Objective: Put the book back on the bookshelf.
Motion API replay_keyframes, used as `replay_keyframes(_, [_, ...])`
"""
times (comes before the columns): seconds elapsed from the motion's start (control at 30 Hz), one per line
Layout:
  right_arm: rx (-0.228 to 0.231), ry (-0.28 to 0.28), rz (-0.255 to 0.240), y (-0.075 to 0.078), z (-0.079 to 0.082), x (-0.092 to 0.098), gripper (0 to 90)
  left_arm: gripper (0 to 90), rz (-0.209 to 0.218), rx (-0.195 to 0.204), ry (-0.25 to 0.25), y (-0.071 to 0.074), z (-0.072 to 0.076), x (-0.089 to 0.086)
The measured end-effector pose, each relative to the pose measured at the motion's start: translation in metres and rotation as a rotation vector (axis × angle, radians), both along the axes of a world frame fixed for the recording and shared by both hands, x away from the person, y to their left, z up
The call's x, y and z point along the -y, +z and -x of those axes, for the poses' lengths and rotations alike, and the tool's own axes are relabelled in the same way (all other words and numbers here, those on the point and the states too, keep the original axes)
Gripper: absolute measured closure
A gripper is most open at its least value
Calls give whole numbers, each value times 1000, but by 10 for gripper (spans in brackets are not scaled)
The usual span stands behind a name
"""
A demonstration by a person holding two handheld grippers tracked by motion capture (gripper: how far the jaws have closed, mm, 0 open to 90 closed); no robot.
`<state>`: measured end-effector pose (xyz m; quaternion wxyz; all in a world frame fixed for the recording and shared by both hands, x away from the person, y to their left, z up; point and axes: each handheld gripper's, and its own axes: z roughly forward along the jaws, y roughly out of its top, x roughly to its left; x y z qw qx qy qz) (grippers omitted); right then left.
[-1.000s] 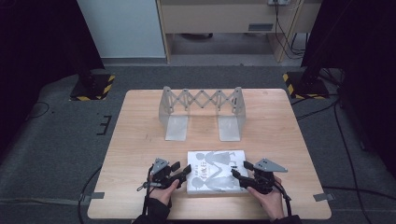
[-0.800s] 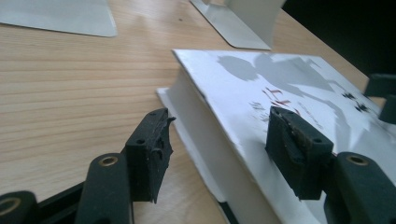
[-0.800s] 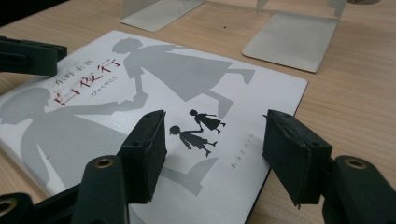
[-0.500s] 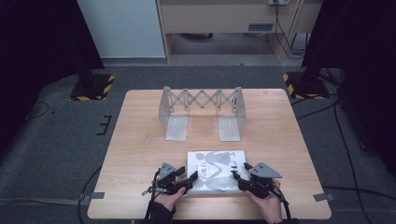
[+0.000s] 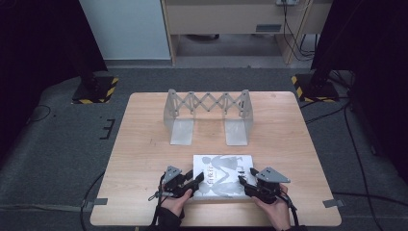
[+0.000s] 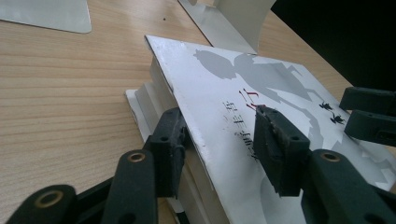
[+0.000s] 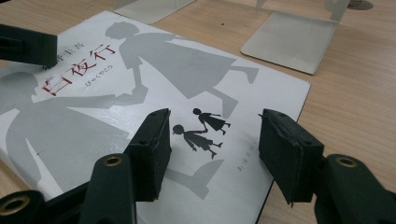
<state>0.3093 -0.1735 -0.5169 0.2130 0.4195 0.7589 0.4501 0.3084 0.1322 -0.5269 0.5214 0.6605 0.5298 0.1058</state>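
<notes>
we see the white book [image 5: 223,175] lying flat at the near edge of the desk [image 5: 144,144]. our left tongs [image 6: 219,140] have just been closing on its lifted cover edge; our right tongs [image 7: 212,149] hover open over its right side.

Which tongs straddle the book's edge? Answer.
The left tongs: just closing, one jaw beside the book's edge, one over its cover; the right tongs hover above it.

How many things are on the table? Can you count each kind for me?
Books: 1
Metal folding book racks: 1
Grippers, left and right: 2
Total: 4
</notes>
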Motion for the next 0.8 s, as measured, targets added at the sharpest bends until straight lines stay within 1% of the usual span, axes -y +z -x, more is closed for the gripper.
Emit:
replay_keyframes(0.03, [0,0,0,0,0,0,438,542,6,4,4,1,1,0])
replay_keyframes(0.07, [-3,3,-8,0,0,2,438,556,22,-10,8,1,1,0])
replay_keyframes(0.1, [-3,3,-8,0,0,2,438,565,22,-10,8,1,1,0])
replay_keyframes(0.17, [-4,0,-16,0,0,2,438,577,35,-12,9,3,2,-1])
replay_keyframes(0.2, [-6,-3,-27,-1,0,3,437,590,39,-15,12,4,3,-1])
replay_keyframes(0.37, [-2,-5,-36,-1,0,4,437,607,42,-19,13,6,2,-1])
replay_keyframes(0.43, [-10,1,-41,-1,0,6,438,618,44,-19,13,7,1,-1])
replay_keyframes(0.47, [-6,-1,-44,-1,-1,6,438,629,57,-13,18,9,1,-1])
replay_keyframes(0.53, [-14,1,-48,0,-1,7,439,642,61,-13,17,10,0,-1])
replay_keyframes(0.6, [-3,3,-68,1,-2,9,449,659,59,-5,16,16,-1,0])
replay_keyframes(0.63, [-3,3,-68,1,-2,9,449,674,59,-5,16,16,-1,0])
replay_keyframes(0.67, [2,5,-78,2,-2,9,449,674,64,-1,18,20,-2,1])
replay_keyframes(0.7, [25,13,-109,7,-2,9,459,699,46,13,15,26,-4,2])
replay_keyframes(0.73, [45,14,-119,10,-2,10,471,711,49,13,14,28,-5,2])
replay_keyframes(0.8, [53,12,-128,13,-1,11,482,725,52,21,12,30,-5,2])
